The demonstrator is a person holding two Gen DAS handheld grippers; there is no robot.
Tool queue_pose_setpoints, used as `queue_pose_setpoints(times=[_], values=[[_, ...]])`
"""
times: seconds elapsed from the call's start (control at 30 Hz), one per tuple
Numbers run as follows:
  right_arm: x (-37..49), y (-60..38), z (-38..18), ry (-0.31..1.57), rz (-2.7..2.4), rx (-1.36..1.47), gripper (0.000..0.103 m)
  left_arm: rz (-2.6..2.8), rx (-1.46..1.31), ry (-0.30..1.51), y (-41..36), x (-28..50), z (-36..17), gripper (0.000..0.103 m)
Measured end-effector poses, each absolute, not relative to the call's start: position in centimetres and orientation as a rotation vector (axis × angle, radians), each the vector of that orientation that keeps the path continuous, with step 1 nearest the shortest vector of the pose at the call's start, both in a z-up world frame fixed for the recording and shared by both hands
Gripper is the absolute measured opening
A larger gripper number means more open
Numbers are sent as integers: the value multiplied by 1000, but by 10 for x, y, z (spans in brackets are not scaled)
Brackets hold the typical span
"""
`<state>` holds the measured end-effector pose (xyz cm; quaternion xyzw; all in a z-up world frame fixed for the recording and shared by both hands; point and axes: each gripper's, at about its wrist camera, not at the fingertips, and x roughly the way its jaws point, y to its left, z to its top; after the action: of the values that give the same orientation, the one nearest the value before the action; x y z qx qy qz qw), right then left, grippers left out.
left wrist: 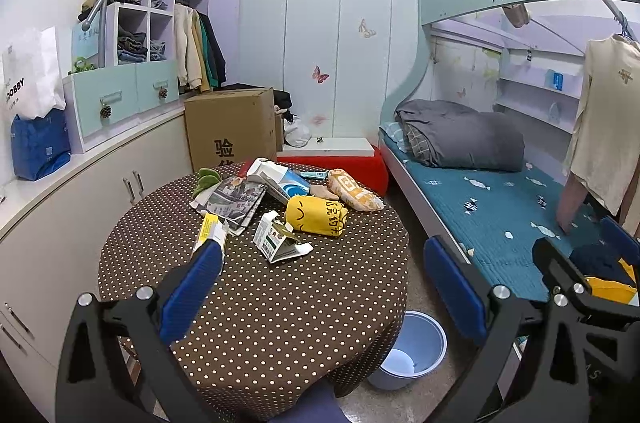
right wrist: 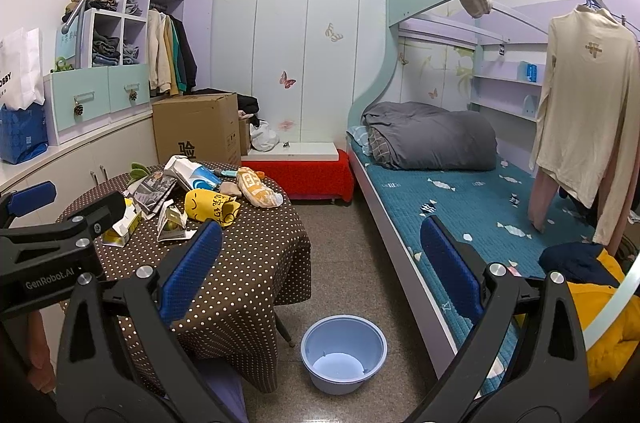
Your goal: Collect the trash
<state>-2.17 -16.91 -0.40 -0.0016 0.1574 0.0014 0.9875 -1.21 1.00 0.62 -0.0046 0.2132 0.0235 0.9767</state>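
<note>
Trash lies on the far half of a round table with a brown dotted cloth (left wrist: 272, 311): a yellow bag (left wrist: 316, 217), a torn green-and-white carton (left wrist: 276, 239), a yellow-and-white carton (left wrist: 210, 233), newspaper (left wrist: 232, 199), a blue-and-white box (left wrist: 276, 181) and an orange snack bag (left wrist: 354, 195). My left gripper (left wrist: 324, 287) hovers open over the table's near side, its left finger close to the yellow-and-white carton. My right gripper (right wrist: 322, 267) is open and holds nothing, over the floor right of the table. A light blue bin (right wrist: 344, 355) stands on the floor below it.
A bunk bed with a teal mattress (right wrist: 480, 207) runs along the right, with clothes hanging on its rail. A cardboard box (left wrist: 230, 127) and a red-covered bench (right wrist: 300, 175) stand behind the table. White cabinets (left wrist: 80, 191) line the left wall.
</note>
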Motion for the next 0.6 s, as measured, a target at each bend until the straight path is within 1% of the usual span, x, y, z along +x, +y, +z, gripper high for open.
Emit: queue_pose_setpoints(times=[0.6], values=[[-18, -169, -7, 328, 4, 1, 97, 52, -14, 439, 12, -10, 4, 99]])
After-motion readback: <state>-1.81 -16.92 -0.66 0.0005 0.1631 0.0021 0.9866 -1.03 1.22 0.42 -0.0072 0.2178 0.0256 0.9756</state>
